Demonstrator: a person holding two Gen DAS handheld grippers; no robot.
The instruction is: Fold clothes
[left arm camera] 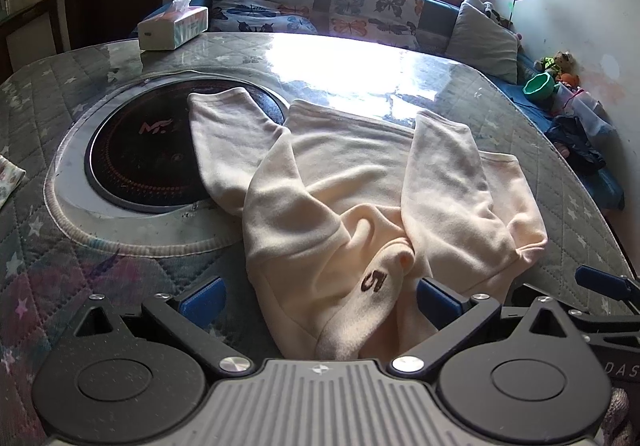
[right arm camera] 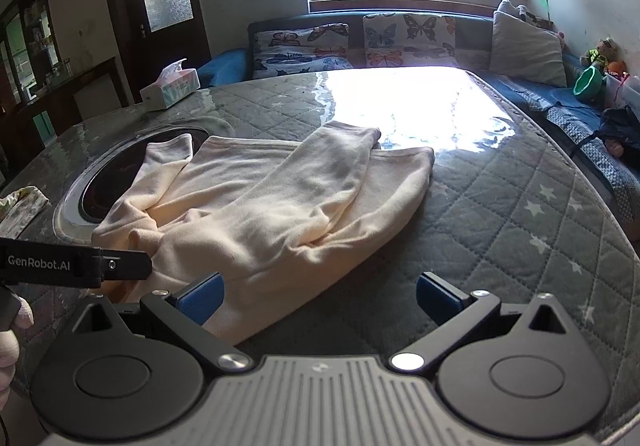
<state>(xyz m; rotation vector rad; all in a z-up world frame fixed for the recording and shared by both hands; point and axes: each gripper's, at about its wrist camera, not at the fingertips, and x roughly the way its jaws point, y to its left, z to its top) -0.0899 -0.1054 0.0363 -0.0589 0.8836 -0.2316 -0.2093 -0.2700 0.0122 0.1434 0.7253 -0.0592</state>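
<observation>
A cream sweatshirt lies on the quilted table, both sleeves folded in over the body, a patch with a dark "5" on the near fold. It also shows in the right wrist view. My left gripper is open, its blue fingertips on either side of the near collar end, holding nothing. My right gripper is open at the garment's near right edge, its left fingertip over the cloth and its right one over the bare quilt. The left gripper's body shows at the left of the right wrist view.
A round black induction hob is set into the table, partly under the left sleeve. A tissue box stands at the far left. A bench with butterfly cushions and toys runs behind and along the right. Glare covers the far table.
</observation>
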